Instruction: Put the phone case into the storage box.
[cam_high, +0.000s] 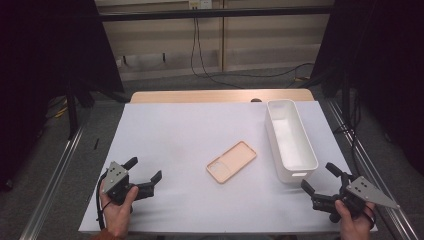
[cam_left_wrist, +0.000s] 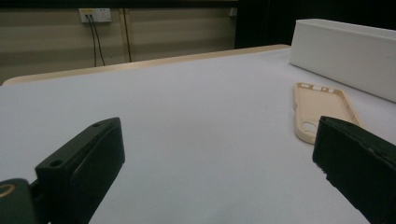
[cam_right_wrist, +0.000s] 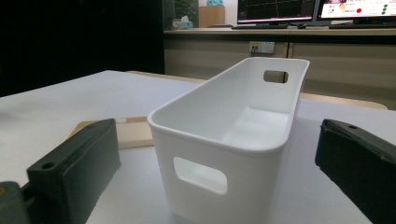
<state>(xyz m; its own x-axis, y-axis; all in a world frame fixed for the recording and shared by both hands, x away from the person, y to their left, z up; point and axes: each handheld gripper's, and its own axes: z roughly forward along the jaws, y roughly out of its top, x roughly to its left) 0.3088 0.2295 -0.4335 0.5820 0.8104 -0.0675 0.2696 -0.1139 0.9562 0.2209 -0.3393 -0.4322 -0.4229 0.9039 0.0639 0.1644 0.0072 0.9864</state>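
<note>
The left tongs (cam_high: 146, 170) rest spread and empty near the worktop's (cam_high: 165, 135) near left corner. The right tongs (cam_high: 320, 178) sit spread and empty at the near right corner, just short of the white bin's (cam_high: 300, 167) near end. The bin's inside looks bare. A peach phone case (cam_high: 231, 161) lies flat mid-worktop, left of the bin, apart from it, with open white surface between it and the left tongs.

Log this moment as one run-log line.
left hand-held gripper: open, empty | right hand-held gripper: open, empty | phone case: flat on table | white bin: empty, right of case
</note>
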